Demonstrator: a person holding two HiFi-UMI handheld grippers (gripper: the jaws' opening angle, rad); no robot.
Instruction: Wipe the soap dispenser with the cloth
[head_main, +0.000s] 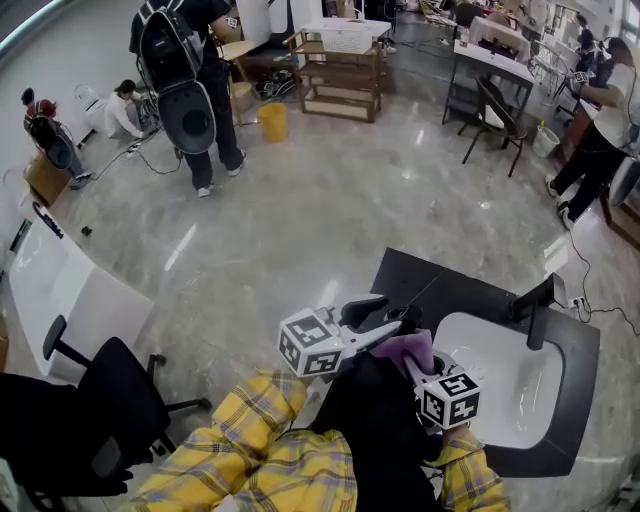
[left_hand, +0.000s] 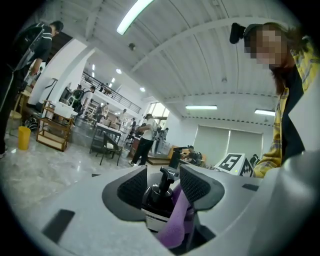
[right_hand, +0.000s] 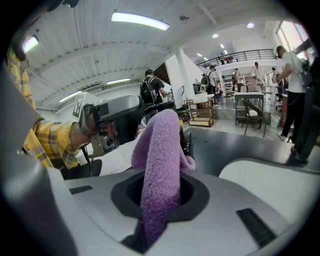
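Black soap dispenser (left_hand: 159, 197), pump head up, white label low on body, lower centre of left gripper view. Clamped between pads of left hand-held gripper (left_hand: 164, 186): jaws part-way apart, closed on bottle body. Only a thin dark sliver of it behind the cloth at centre of right gripper view. Barely made out in head view, tucked at gripper tips just right of centre, low in frame.

Purple cloth (right_hand: 159, 165) pinched in right hand-held gripper (right_hand: 160, 195), jaws closed tight on it. Fuzzy fold standing up out of jaws, curling over at top. In left gripper view, cloth laid against right side of dispenser, touching it, hanging down past label. In head view, purple patch between the two marker cubes.

Both hand-held grippers tip to tip, lower centre-right of head view, left one coming in from frame left, right one from below. Yellow plaid sleeves (head_main: 270, 450) behind them, bottom of frame.

Dark bench (head_main: 420, 275) just beyond, right of centre, with white sink basin (head_main: 500, 385) set in it and black faucet (head_main: 535, 305) at its far edge. Black office chair (head_main: 90, 400) lower left. Grey glossy floor (head_main: 330, 210) across middle. Person with backpack (head_main: 190, 80) upper left, yellow bin (head_main: 272, 122) and wooden shelf (head_main: 340, 80) top centre.
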